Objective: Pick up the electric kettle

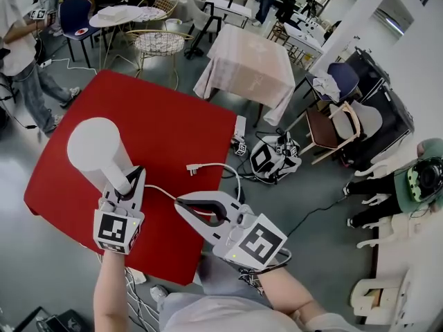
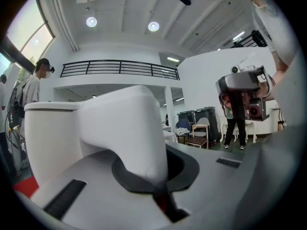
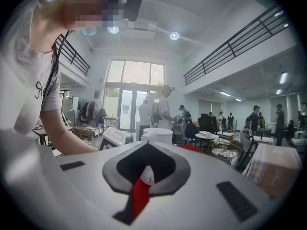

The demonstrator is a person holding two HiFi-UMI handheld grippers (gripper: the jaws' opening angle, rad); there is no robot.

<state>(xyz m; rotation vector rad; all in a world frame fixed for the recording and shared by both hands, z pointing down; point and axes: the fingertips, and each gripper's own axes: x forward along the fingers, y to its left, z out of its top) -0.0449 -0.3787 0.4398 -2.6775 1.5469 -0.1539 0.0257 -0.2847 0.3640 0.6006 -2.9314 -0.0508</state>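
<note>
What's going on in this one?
A person works two handheld grippers over a red table. The left gripper is clamped on the handle of the white electric kettle; whether it has left the table isn't clear. The right gripper hangs nearby above the cord, jaws together.

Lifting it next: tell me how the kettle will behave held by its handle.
The kettle looks rigid, so probably no flexing. The left gripper grips only the side handle, so the body may tilt. The loose cord will likely drag behind.
</note>
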